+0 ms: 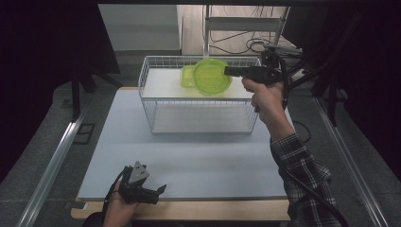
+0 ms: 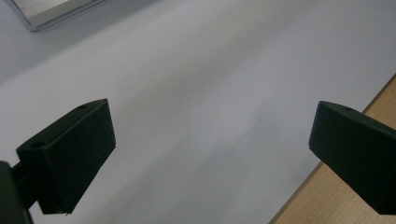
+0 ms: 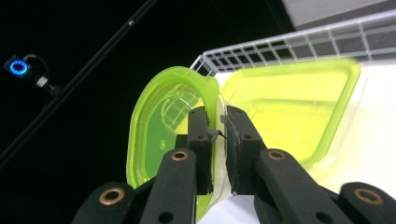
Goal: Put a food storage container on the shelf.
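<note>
A round translucent green bowl point(image 1: 210, 78) hangs tilted over the white wire basket point(image 1: 147, 78), and my right gripper point(image 1: 229, 71) is shut on its rim. In the right gripper view the two jaws point(image 3: 217, 126) pinch the thin edge of that bowl point(image 3: 156, 126). Behind it a squarish green container point(image 3: 289, 100) lies on the basket's upper shelf, and it is partly covered by the bowl in the high view point(image 1: 187, 76). My left gripper point(image 1: 158, 193) rests low at the table's front left, open with nothing between its jaws point(image 2: 212, 116).
The basket point(image 3: 299, 44) stands at the back middle of the pale blue-grey mat point(image 1: 189, 156). The mat's wooden front edge point(image 2: 378, 98) is close under the left gripper. A metal rail point(image 1: 56, 156) runs along the left, with cables and frame parts behind the basket.
</note>
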{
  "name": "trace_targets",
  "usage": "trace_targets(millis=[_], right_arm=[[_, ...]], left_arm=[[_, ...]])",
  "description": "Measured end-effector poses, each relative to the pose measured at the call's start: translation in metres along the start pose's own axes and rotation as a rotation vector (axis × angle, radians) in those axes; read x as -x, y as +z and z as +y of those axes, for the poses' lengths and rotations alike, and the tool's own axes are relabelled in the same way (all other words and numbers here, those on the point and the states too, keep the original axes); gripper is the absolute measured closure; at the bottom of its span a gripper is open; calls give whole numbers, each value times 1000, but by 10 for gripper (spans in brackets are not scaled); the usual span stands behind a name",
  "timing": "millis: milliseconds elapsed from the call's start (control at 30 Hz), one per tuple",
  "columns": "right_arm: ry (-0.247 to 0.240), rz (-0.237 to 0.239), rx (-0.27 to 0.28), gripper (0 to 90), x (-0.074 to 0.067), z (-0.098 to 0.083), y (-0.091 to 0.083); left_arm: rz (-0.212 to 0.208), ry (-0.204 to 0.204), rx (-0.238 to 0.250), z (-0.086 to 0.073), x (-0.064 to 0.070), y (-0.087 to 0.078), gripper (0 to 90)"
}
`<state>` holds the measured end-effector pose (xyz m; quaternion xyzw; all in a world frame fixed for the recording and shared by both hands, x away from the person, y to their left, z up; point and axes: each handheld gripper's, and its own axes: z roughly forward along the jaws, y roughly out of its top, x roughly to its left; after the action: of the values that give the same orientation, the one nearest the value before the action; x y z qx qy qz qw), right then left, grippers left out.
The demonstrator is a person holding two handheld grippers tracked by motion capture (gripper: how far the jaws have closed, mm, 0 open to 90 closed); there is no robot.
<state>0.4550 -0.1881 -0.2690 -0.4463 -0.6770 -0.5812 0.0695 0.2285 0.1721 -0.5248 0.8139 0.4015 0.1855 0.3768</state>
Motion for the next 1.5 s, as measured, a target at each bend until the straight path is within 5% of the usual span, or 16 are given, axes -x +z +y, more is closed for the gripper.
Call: trace_targets(millis=[700, 1133, 1500], right_arm=[[20, -124, 50, 809, 9, 25, 40], [-48, -288, 58, 741, 5, 29, 50], [-72, -272, 40, 590, 5, 29, 49]], left_arm=[[-1, -4, 2, -1, -2, -2, 5], [-3, 1, -1, -1, -1, -1, 5], [-3, 3, -4, -1, -1, -1, 5]])
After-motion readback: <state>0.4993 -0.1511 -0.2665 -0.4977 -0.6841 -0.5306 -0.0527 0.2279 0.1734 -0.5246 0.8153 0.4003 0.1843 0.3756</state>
